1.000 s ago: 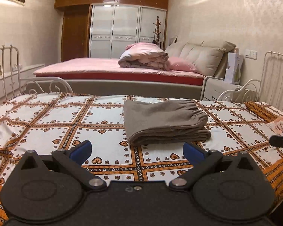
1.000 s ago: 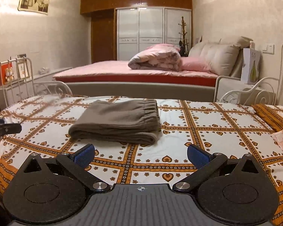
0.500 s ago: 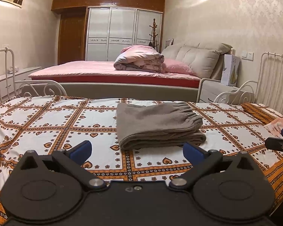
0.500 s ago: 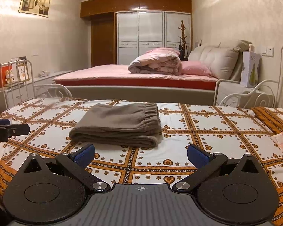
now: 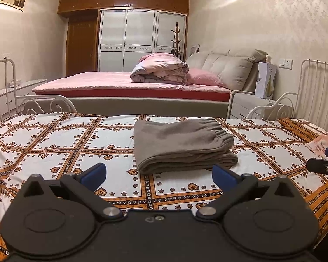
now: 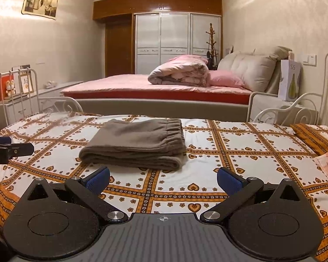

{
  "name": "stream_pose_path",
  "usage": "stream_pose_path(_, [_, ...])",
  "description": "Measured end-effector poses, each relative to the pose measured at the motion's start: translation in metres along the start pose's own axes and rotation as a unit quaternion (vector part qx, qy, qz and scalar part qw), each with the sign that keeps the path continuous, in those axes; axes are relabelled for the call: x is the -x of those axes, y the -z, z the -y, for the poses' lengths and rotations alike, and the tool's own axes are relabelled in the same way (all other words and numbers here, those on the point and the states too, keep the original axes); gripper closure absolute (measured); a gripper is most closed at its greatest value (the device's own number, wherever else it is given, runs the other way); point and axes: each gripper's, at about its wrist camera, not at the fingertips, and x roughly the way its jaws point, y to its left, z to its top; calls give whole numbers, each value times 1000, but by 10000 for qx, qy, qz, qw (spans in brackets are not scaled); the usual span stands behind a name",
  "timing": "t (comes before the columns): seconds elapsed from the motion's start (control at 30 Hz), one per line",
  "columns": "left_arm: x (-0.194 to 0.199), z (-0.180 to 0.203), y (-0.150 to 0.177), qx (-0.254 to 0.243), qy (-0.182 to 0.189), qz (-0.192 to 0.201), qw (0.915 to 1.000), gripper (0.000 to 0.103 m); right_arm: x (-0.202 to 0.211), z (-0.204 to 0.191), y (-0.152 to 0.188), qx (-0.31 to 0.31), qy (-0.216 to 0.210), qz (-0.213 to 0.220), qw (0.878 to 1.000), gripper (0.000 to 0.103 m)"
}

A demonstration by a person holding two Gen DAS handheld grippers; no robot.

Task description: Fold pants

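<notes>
The grey pants [image 5: 181,146] lie folded in a neat stack at the centre of the frame on the heart-patterned bedspread [image 5: 54,139], elastic waistband toward the right. The left gripper [image 5: 159,172] sits at the bottom, released, blue pads wide apart, just short of the stack. The right gripper [image 6: 163,178] is likewise spread and empty. Behind stands a pink bed [image 5: 120,83]

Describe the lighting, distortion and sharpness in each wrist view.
Left wrist view: warm dim indoor light, fisheye bending of walls, dark vignetted corners; folded grey-brown pants sharp on the heart-patterned orange-and-white bedsheet. Right wrist view: same warm cast, glare streaks on the walls, wardrobe slightly soft.
</notes>
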Motion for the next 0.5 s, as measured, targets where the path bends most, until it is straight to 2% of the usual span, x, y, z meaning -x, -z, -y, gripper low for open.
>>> stream_pose_path(0.5, [1, 2, 0, -65, 6, 9, 10000, 6, 0, 3, -1, -26, 14, 7, 10000, 0])
